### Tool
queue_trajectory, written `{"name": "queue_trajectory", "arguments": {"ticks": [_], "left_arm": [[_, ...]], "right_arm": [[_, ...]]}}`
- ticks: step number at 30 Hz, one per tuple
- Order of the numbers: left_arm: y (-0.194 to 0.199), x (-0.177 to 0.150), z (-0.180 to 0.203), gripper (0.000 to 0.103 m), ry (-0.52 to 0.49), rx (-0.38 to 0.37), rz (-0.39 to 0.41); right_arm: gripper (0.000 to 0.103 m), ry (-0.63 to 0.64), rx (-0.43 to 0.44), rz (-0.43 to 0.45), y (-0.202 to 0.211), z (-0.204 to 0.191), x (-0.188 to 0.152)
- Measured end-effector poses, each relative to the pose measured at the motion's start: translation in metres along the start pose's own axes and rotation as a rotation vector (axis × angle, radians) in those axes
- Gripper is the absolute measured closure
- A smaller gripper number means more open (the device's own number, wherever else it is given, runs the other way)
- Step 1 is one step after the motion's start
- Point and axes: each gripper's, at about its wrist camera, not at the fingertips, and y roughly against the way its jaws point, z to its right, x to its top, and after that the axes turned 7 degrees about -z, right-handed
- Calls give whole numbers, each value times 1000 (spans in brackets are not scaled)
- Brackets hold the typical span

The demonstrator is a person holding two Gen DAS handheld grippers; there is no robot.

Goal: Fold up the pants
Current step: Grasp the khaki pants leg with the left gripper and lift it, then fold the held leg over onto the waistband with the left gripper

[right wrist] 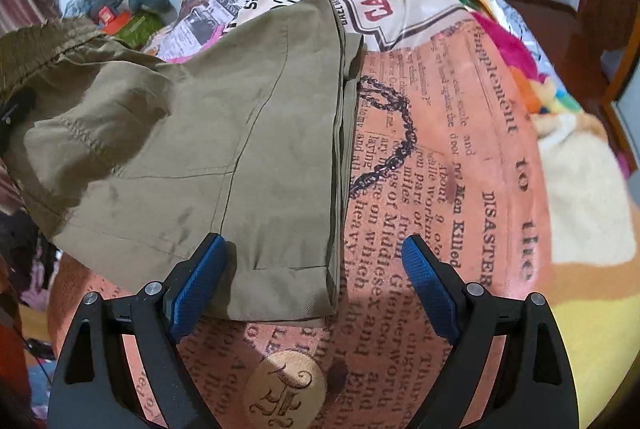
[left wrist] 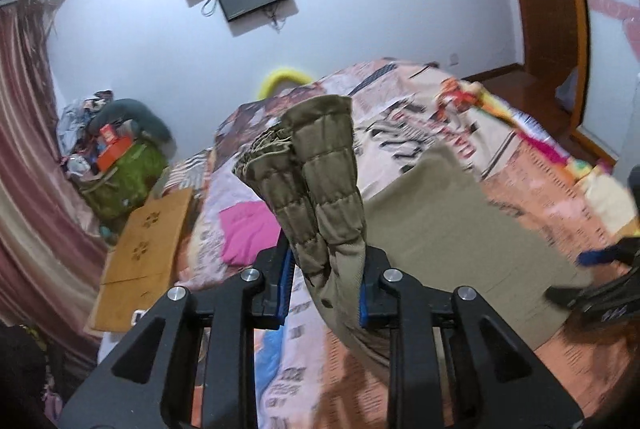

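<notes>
Left wrist view, nearest first: the left gripper [left wrist: 325, 283] has its blue pads pinched narrow on a bunched, elasticated end of the khaki pants [left wrist: 320, 181], which stands up from the jaws toward the frame's centre. No earlier picture is at hand, so I say nothing of how that grip came about. Behind the raised bunch, the rest of the garment lies flat on the printed bedspread [left wrist: 532, 197], stretching toward the right of the frame, where the other gripper shows as a dark blur at the edge.

Right wrist view: the right gripper [right wrist: 312, 261] hangs with its fingers spread wide and holds nothing. The pants [right wrist: 224, 133] lie folded on the newsprint-patterned bedspread [right wrist: 460, 157], their long axis running from the lower centre of the frame up toward the upper centre. The near folded corner sits between the two open fingers, closer to the left-hand pad (it looks to overlap the cloth, though touching I cannot tell). Toward the upper left the fabric lifts off the bed.

Judging by this, the right hand is nearer the flat folded end; it points steeply down at it.
</notes>
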Motion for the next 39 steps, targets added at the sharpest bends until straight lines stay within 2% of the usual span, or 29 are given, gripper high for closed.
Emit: {"name": "queue_trajectory", "arguments": {"ticks": [9, 15, 24, 29, 33, 36, 38, 39], "left_arm": [[13, 27, 36, 81, -27, -172, -18], [7, 39, 64, 81, -49, -298, -63], [-27, 37, 90, 81, -40, -491, -239], [-38, 27, 105, 81, -84, -535, -316], [-37, 20, 109, 80, -113, -539, -344], [-38, 20, 108, 65, -108, -548, -361], [-37, 21, 100, 40, -63, -589, -370], [-36, 22, 97, 35, -45, -605, -368]], "right_arm": [[15, -2, 7, 13, 0, 0, -4], [15, -11, 17, 20, 1, 1, -6], [15, -15, 27, 21, 0, 2, -6], [15, -16, 26, 22, 0, 1, -6], [15, -16, 27, 21, 0, 1, -6], [15, -16, 27, 22, 0, 2, -6], [15, -17, 28, 22, 0, 2, -6], [15, -18, 29, 22, 0, 2, -6]]}}
